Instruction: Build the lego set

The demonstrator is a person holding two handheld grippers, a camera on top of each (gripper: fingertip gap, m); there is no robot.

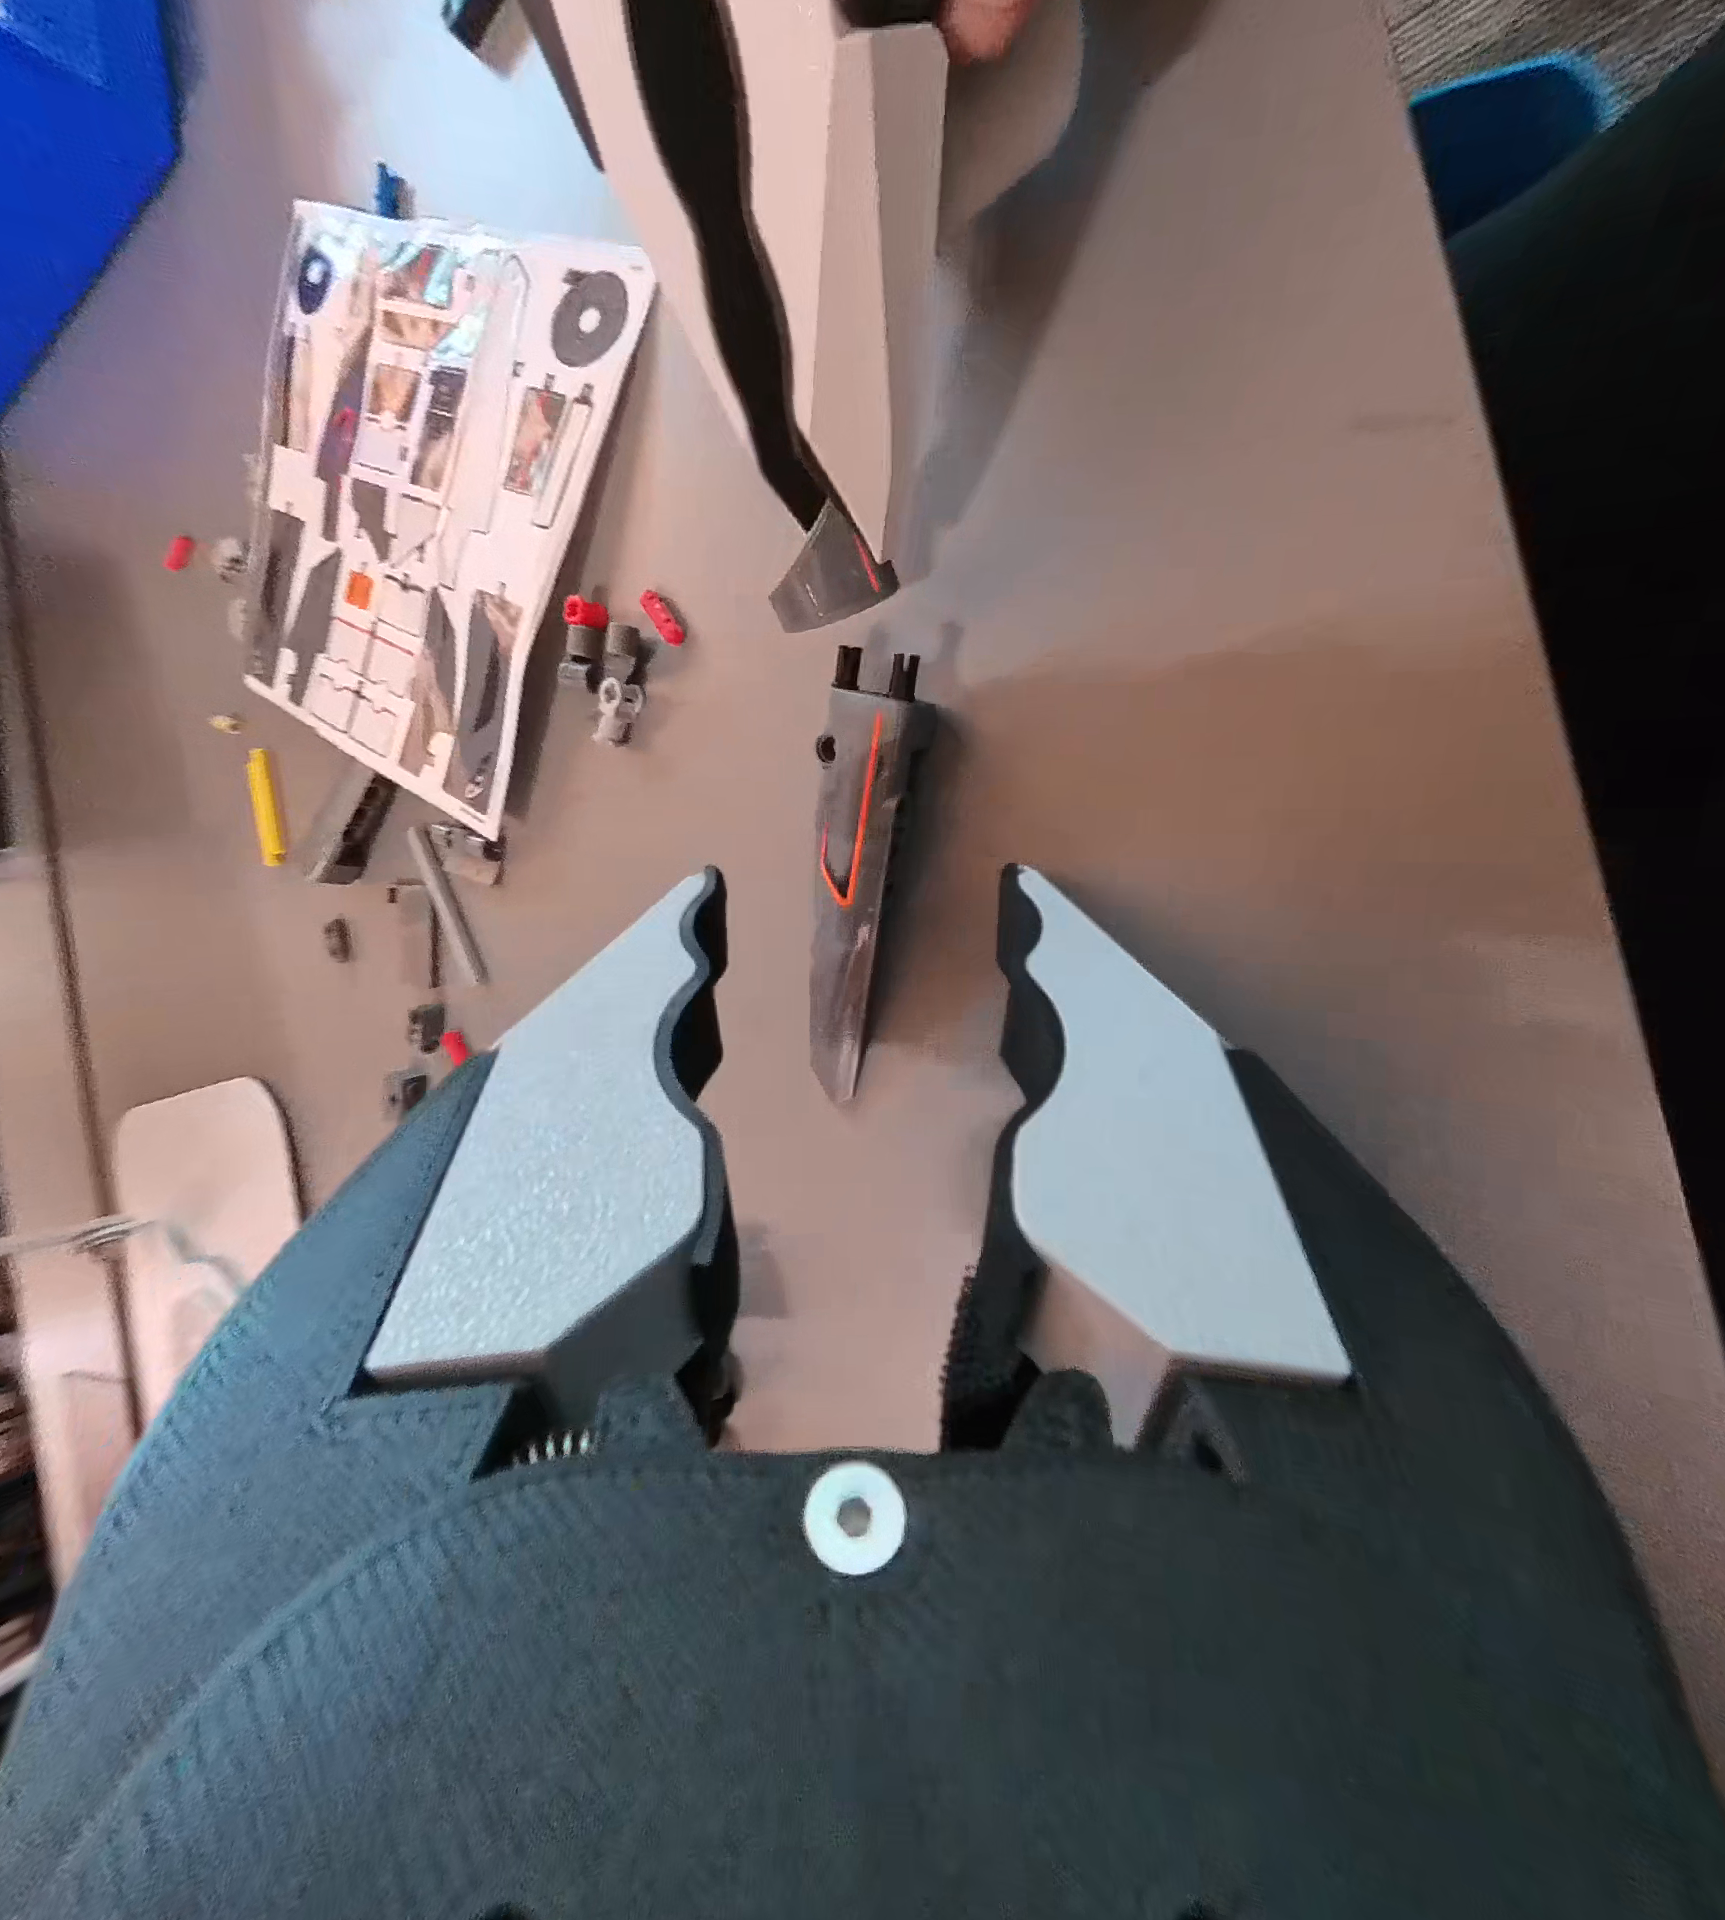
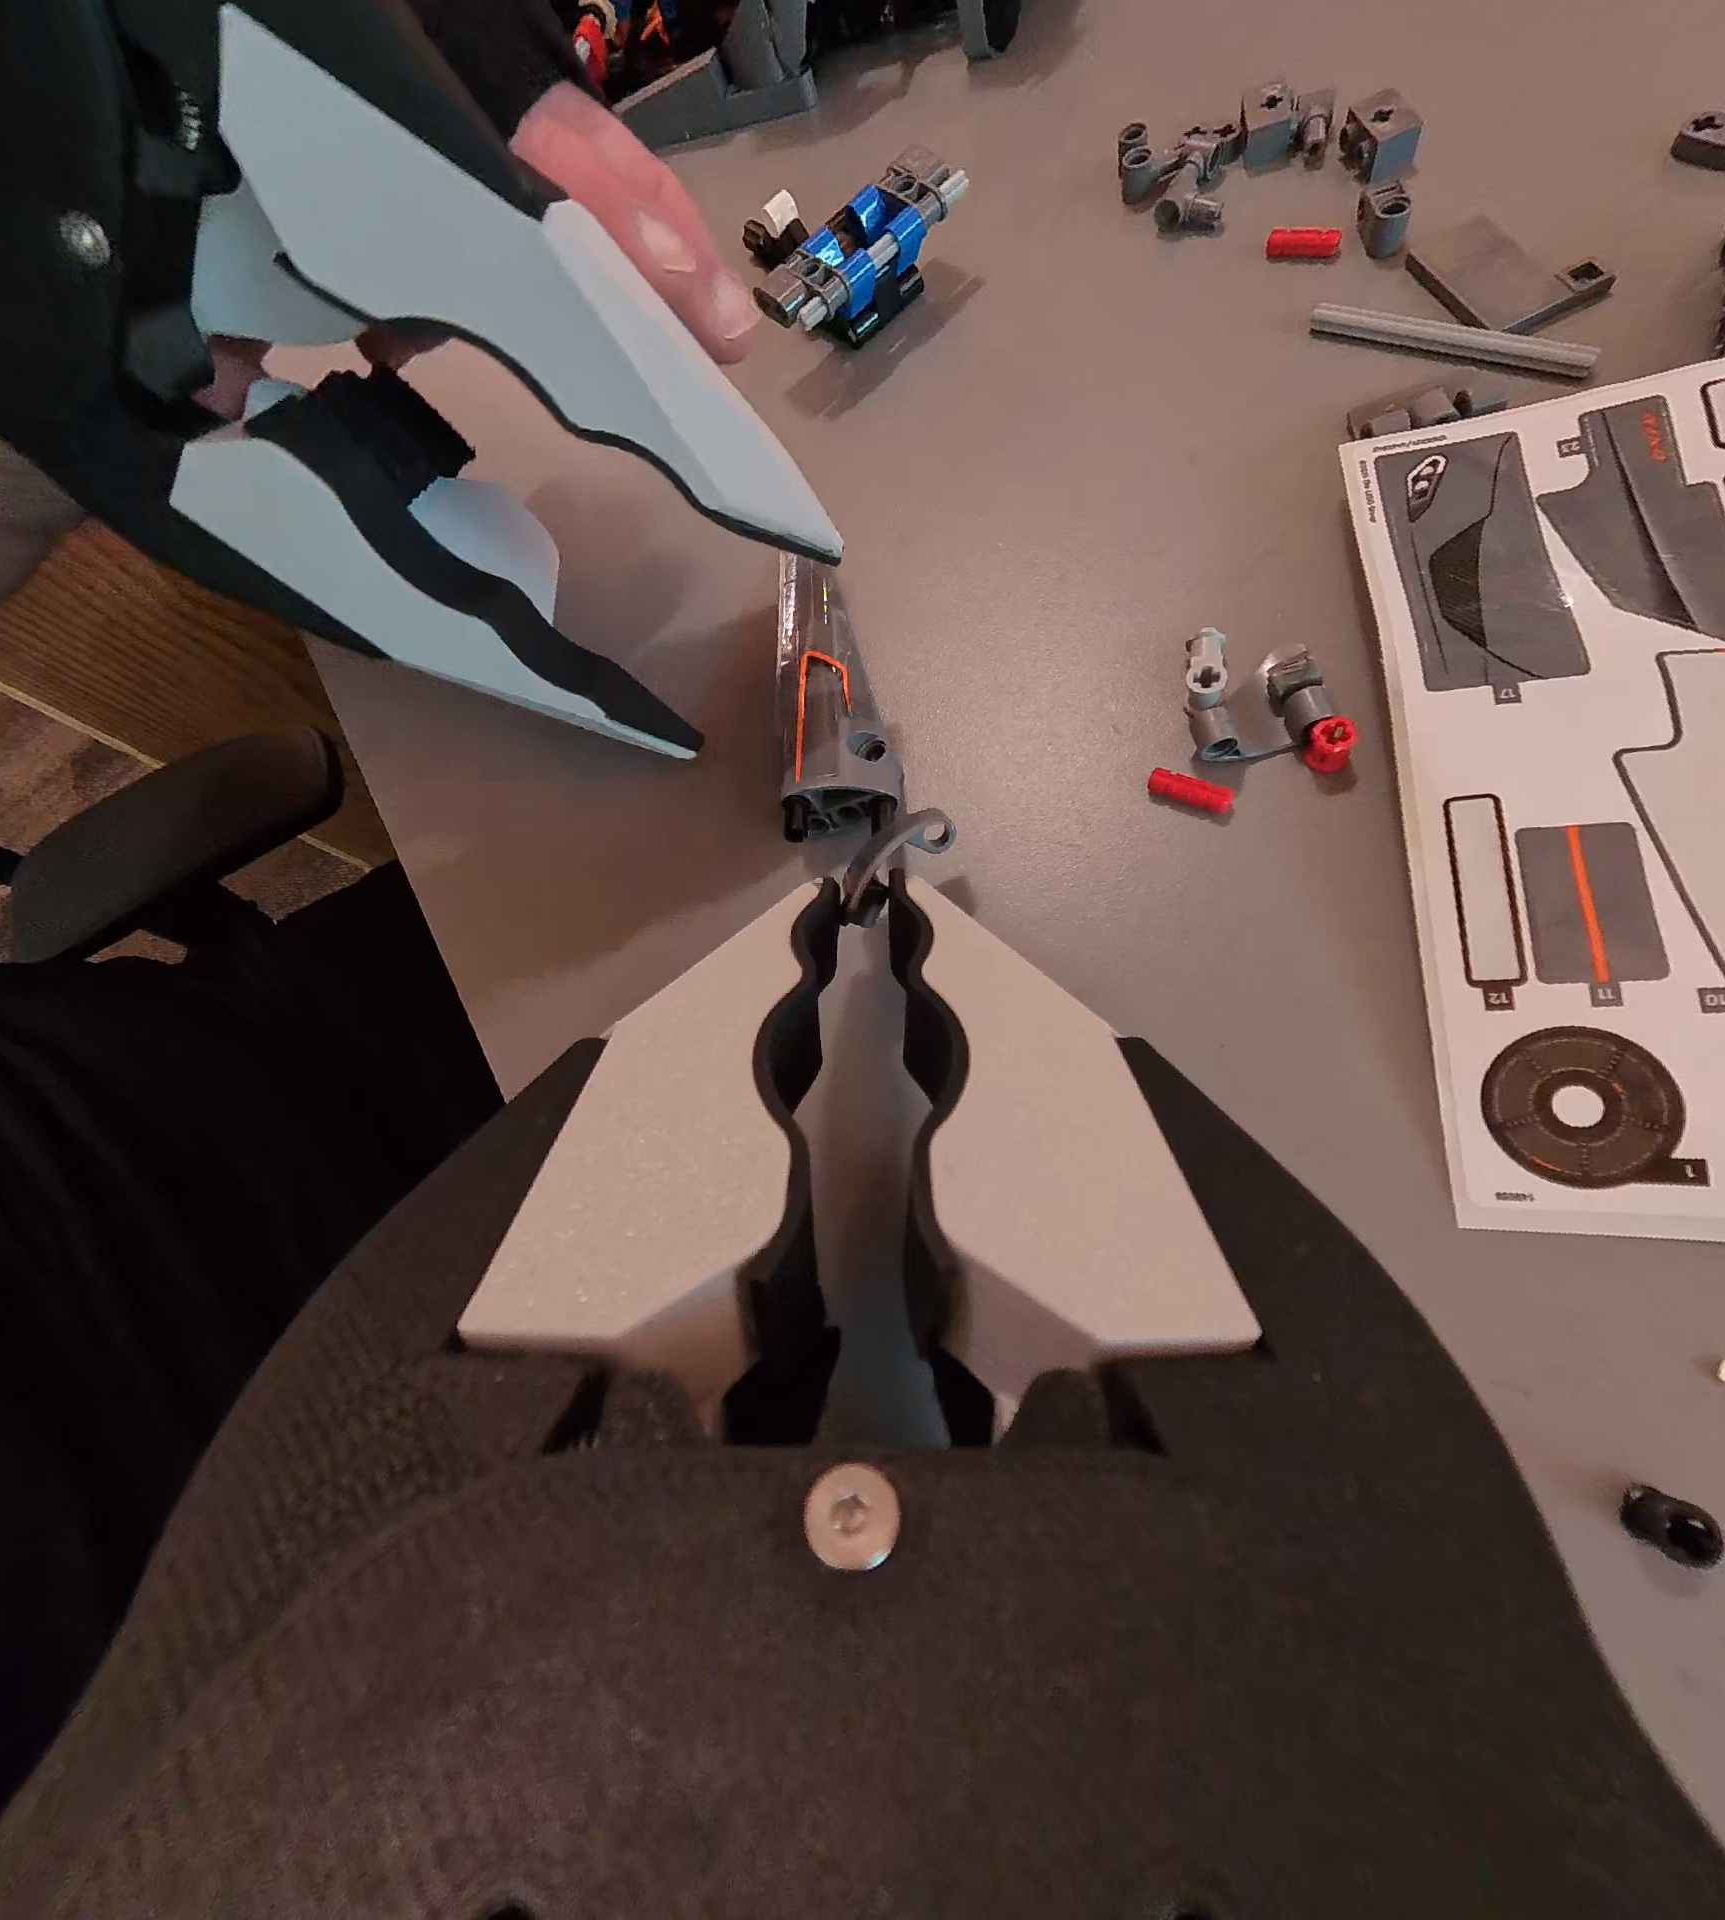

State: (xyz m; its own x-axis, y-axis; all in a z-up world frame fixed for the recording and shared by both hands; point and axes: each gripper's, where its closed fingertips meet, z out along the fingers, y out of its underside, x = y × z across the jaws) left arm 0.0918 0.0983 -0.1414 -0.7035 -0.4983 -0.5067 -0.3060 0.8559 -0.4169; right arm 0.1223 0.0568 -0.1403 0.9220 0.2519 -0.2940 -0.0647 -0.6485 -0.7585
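A long dark grey panel with an orange line [image 1: 863, 862] lies flat on the grey table, black pins at its far end. My left gripper [image 1: 863, 899] is open and empty, its fingertips on either side of the panel's near half. In the right wrist view the panel [image 2: 832, 717] lies just ahead of my right gripper [image 2: 863, 894], which is shut on a small curved grey piece [image 2: 894, 852] close to the panel's pin end. The left gripper [image 2: 754, 644] shows open at upper left. The right gripper [image 1: 837, 530] reaches in from the top with the small piece [image 1: 832, 587].
A sticker sheet [image 2: 1616, 779] lies right of the panel, also in the left wrist view [image 1: 442, 499]. Loose grey and red pieces [image 2: 1253, 717], a blue-and-grey sub-assembly [image 2: 853, 260], a yellow axle [image 1: 266, 805] and a blue box [image 1: 6, 208] surround it. The table edge [image 2: 401, 821] is close. Some 6 cm of space lies between my two pairs of fingers.
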